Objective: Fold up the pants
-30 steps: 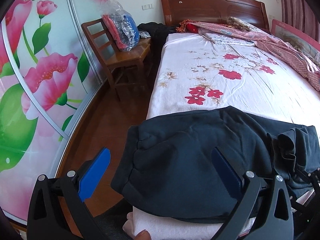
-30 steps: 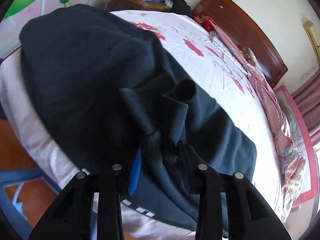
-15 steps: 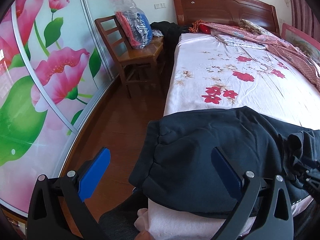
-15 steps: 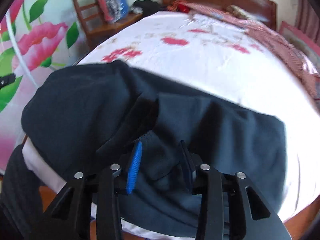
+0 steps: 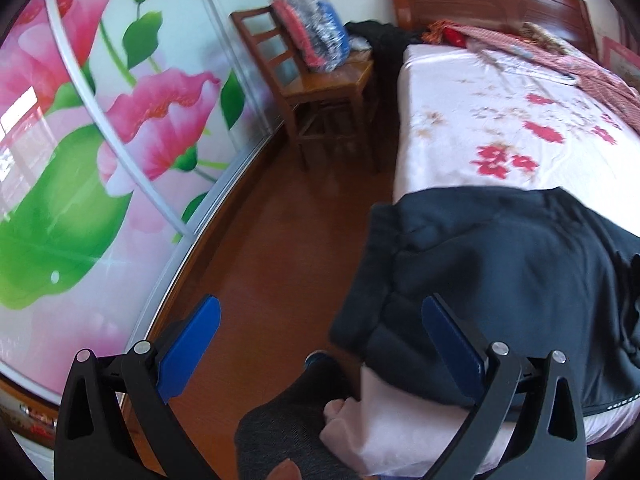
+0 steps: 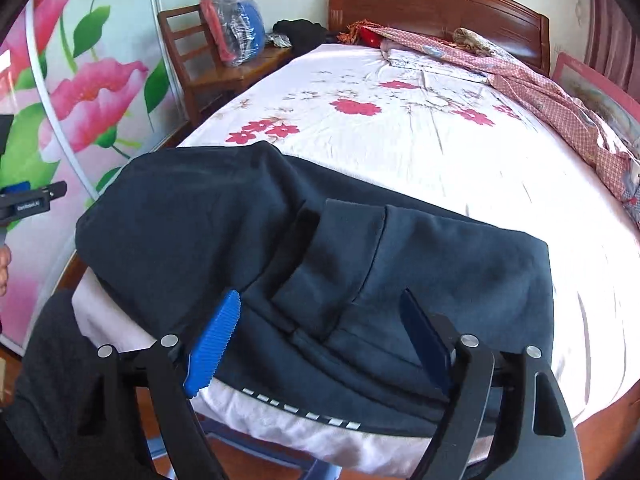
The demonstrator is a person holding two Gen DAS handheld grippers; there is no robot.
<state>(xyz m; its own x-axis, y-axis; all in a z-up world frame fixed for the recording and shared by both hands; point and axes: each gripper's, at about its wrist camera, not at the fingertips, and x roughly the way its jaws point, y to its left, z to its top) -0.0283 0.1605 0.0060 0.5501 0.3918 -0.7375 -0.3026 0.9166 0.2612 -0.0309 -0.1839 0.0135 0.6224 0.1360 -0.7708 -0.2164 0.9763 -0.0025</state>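
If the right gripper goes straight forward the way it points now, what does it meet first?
Most likely the dark pants lying on the bed. The open right gripper points over their bunched fabric near the bed's foot edge. Depth is unclear, so it may pass just above the fabric.

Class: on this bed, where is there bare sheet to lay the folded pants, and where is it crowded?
Bare sheet runs between the pants at the foot and the red checked bedding by the headboard. The right edge is crowded by that bedding; the pants cover the near end.
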